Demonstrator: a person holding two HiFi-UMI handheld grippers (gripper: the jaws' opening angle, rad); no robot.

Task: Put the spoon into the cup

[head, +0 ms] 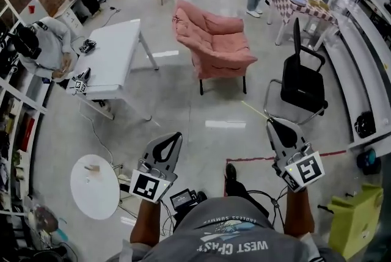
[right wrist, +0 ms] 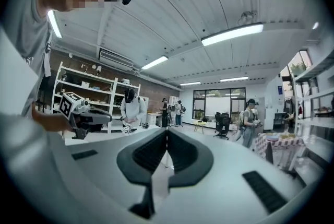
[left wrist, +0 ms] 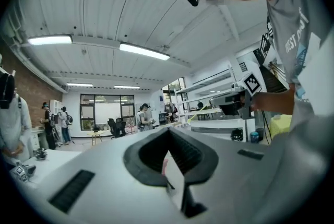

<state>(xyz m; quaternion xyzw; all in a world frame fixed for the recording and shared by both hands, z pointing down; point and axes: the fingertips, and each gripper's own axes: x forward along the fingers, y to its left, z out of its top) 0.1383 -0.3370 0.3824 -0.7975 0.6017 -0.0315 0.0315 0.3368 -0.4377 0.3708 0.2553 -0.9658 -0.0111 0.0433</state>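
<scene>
I see no spoon and no cup in any view. In the head view my left gripper (head: 175, 136) is held out over the floor at lower left, its jaws closed tip to tip with nothing between them. My right gripper (head: 270, 123) is at lower right, also shut and empty. The left gripper view looks level across the room along the closed jaws of the left gripper (left wrist: 168, 131), with the right gripper (left wrist: 235, 103) in sight to its right. In the right gripper view the right gripper (right wrist: 167, 131) has its jaws pressed together, and the left gripper (right wrist: 78, 109) shows at the left.
A pink armchair (head: 214, 41) stands ahead, a white folding table (head: 113, 56) to its left and a black chair (head: 302, 80) to the right. A small round white table (head: 95, 190) at lower left bears a small tan object (head: 91, 167). A person (head: 49, 47) sits by the left shelves.
</scene>
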